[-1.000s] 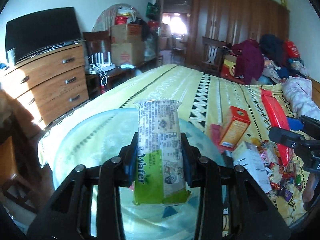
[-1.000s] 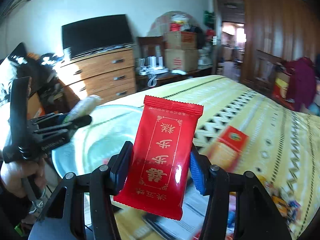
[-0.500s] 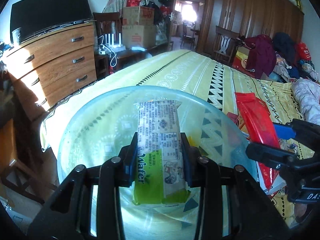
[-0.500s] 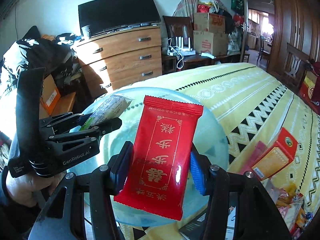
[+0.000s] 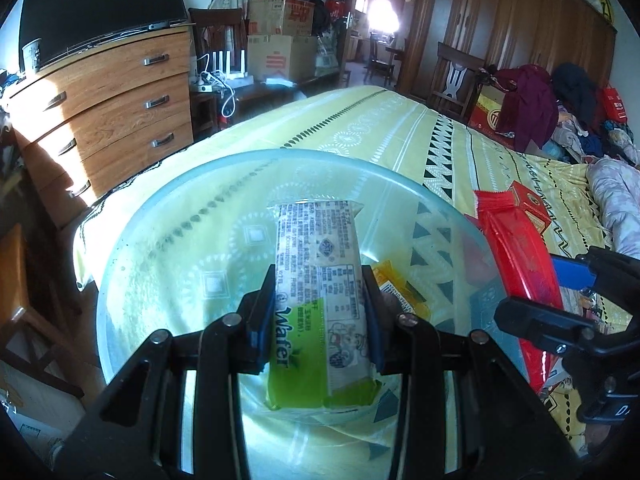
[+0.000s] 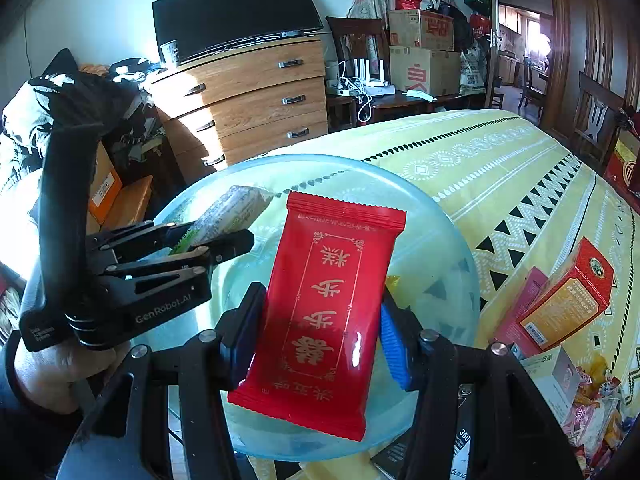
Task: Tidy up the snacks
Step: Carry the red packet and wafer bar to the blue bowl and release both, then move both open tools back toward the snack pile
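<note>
Pinching a wafer pack (image 5: 320, 304) and red packet (image 6: 324, 308), both tools (image 5: 318, 320) (image 6: 316, 336) hang over the bowl (image 5: 160, 216).

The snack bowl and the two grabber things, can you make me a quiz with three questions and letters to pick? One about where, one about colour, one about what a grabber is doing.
1. Where is the orange box?
A. in the bowl
B. on the bedspread beside the bowl
C. on the dresser

2. What colour is the packet in the right gripper?
A. red
B. blue
C. white

3. What is the left gripper doing?
A. hanging open and empty
B. pinching the wafer packet
C. lifting the bowl

Answers:
1. B: it lies on the yellow bedspread, outside the clear bowl's rim.
2. A: red wrapper with gold writing.
3. B: its jaws press both sides of the wafer packet over the bowl.
</note>
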`<state>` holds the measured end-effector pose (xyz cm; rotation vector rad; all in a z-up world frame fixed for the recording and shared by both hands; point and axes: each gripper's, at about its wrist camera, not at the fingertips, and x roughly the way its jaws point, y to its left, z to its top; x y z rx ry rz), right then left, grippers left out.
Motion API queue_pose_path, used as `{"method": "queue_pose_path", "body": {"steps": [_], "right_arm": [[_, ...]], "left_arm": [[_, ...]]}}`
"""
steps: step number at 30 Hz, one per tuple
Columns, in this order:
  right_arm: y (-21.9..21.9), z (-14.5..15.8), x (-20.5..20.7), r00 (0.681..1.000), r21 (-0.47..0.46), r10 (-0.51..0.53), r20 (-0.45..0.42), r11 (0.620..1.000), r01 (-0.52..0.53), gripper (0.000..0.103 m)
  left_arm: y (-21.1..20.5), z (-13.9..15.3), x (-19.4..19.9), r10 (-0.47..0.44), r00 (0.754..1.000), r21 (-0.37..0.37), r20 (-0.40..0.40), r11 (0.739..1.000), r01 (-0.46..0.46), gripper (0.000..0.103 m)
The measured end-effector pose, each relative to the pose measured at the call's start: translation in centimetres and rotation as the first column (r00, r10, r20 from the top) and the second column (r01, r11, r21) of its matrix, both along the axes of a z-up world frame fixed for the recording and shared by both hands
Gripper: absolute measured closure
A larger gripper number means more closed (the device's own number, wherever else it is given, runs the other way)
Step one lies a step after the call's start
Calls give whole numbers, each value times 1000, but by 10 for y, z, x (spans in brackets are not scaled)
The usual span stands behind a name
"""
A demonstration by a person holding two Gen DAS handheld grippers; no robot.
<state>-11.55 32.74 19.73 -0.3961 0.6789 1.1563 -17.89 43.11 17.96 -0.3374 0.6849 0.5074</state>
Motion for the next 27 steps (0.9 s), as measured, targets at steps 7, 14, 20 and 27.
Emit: {"method": "queue_pose_path", "body": {"steps": [7, 14, 20, 27], "right_arm": [[1, 0, 3, 1000, 7, -2, -17, 1000, 2, 46], [0, -1, 5, 1000, 12, -2, -25, 1000, 2, 38], [-10, 3, 4, 999, 42, -5, -39, 999, 7, 35], [-90, 18, -13, 996, 154, -84, 0, 985, 83, 35]], "left_arm": [[5, -3, 1, 15, 1000, 2, -6, 1000, -15, 58], [5, -2, -1, 41, 999, 5, 2, 999, -41, 30], [9, -2, -3, 63, 998, -8, 7, 998, -63, 19], [3, 5, -2, 54, 998, 2, 30, 999, -54, 18]]}}
